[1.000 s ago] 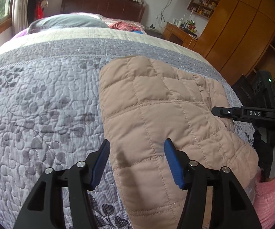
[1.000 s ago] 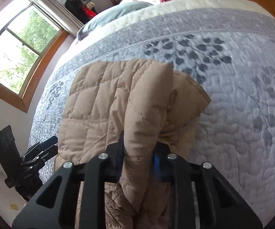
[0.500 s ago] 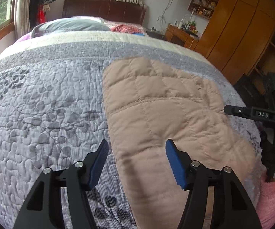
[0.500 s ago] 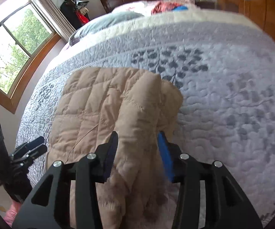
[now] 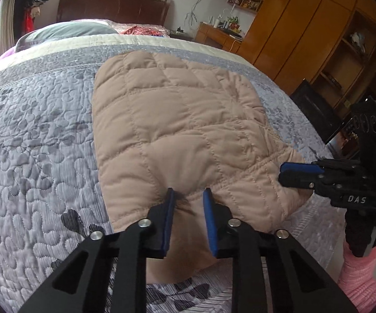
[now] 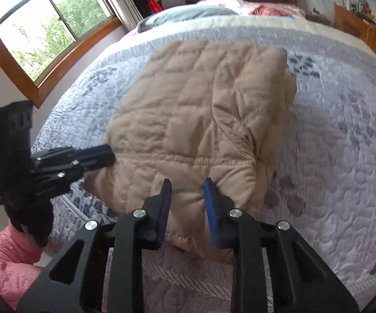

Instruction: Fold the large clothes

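A tan quilted jacket (image 5: 177,130) lies folded on the bed, its near edge toward me; it also shows in the right wrist view (image 6: 203,109). My left gripper (image 5: 188,195) is shut on the jacket's near edge at its left part, fabric bunched between the blue pads. My right gripper (image 6: 186,186) is shut on the near edge at its right part, with padding pinched between its pads. Each gripper shows in the other's view: the right one (image 5: 300,172) and the left one (image 6: 94,156).
The jacket lies on a grey quilted bedspread (image 5: 31,156) with leaf patterns. Pillows (image 5: 65,32) and a dark headboard (image 5: 112,7) are at the far end. Wooden wardrobes (image 5: 305,34) stand at right, a window (image 6: 49,26) at left. A pink sleeve (image 6: 2,255) is near me.
My left gripper went from wide open above the jacket to closed on its near edge. My right gripper let go of the raised fold, which now lies flat, and regripped the near edge.
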A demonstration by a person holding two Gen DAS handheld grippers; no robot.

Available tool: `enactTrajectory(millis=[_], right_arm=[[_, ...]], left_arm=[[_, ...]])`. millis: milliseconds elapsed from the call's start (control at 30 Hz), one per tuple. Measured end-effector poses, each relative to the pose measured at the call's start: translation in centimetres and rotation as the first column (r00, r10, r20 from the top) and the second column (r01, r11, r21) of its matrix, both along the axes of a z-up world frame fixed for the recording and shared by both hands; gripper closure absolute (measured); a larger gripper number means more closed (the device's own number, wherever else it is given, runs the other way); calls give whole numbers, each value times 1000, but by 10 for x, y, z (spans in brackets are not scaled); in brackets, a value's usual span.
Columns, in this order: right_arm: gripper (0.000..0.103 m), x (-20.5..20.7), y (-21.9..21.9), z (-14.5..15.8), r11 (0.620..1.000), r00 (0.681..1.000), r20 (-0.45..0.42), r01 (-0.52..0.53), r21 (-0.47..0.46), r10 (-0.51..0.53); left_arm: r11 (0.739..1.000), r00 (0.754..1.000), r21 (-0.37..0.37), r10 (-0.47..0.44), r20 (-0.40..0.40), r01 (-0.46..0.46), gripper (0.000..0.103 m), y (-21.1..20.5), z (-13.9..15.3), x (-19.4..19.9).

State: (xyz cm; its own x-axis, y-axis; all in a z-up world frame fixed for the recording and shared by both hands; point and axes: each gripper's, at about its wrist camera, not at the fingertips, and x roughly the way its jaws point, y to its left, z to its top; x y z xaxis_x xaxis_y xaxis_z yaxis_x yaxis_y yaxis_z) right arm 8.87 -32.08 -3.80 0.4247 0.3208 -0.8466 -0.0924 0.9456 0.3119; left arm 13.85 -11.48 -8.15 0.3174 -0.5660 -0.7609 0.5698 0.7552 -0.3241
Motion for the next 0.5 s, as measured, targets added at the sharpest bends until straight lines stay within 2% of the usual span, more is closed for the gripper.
enactTrajectory(millis=[67, 200, 367, 500], right_arm=[[79, 1, -4, -16, 999, 999, -34, 14, 32, -13], [80, 1, -10, -39, 996, 998, -54, 36, 81, -32], [80, -4, -8, -41, 997, 998, -46, 37, 74, -33], [81, -2, -6, -43, 997, 998, -49, 34, 76, -30]], left_arm=[[1000, 1000, 17, -3, -7, 3, 91, 0, -8, 3], [999, 1000, 31, -20, -1, 20, 93, -2, -19, 3], [998, 999, 60, -24, 33, 22, 93, -8, -23, -1], [998, 999, 52, -24, 36, 22, 93, -8, -24, -4]])
